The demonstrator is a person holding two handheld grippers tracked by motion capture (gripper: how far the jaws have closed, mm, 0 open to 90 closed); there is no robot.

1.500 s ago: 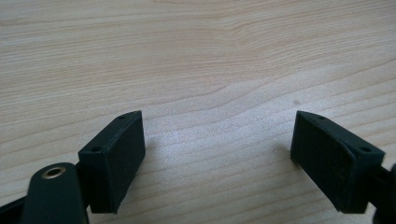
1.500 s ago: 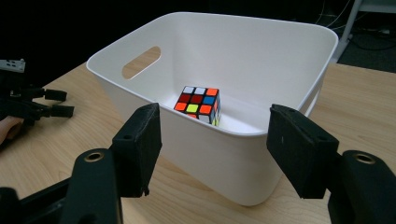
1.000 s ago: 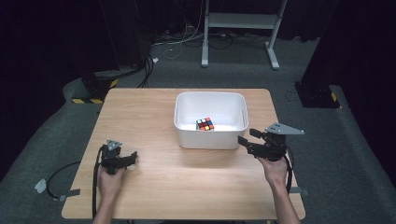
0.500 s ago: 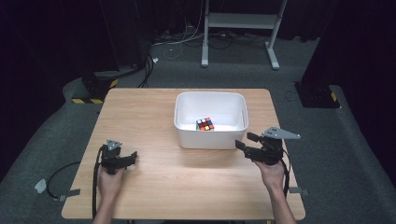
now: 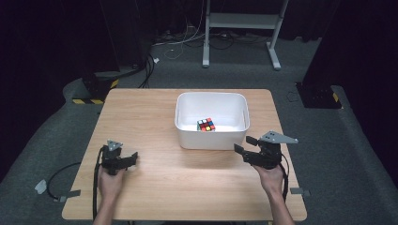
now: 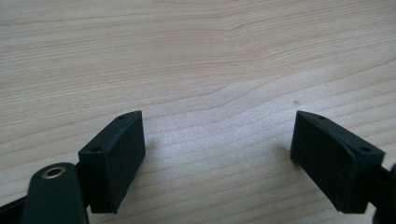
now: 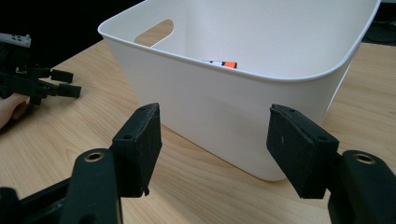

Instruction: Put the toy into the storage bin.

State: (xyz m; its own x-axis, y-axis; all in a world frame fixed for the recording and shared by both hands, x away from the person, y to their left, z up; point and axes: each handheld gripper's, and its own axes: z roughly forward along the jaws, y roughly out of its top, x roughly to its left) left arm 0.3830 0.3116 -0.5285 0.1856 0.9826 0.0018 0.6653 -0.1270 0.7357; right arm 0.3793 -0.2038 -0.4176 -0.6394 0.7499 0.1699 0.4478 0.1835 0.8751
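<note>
A colourful puzzle cube (image 5: 206,124) lies inside a white plastic bin (image 5: 211,140) at the table's middle back. In the right gripper view the cube (image 7: 224,64) just peeks over the bin's rim. My right gripper (image 5: 244,144) hovers near the bin's front right corner and points at it. Its jaws (image 7: 215,135) stand apart with nothing between them, facing the bin's outer wall (image 7: 224,102). My left gripper (image 5: 133,157) rests low over the bare wood at front left. It is open (image 6: 217,140) and empty.
The wooden table (image 5: 141,112) ends close behind the bin. The bin has a handle slot (image 7: 156,31) in its far wall. Cables trail from both grippers off the table's near edge. A metal stand (image 5: 244,21) and floor cables lie beyond the table.
My right gripper has drawn slightly back toward the near edge and a little lower, away from the bin. The left gripper and the cube have not moved.
</note>
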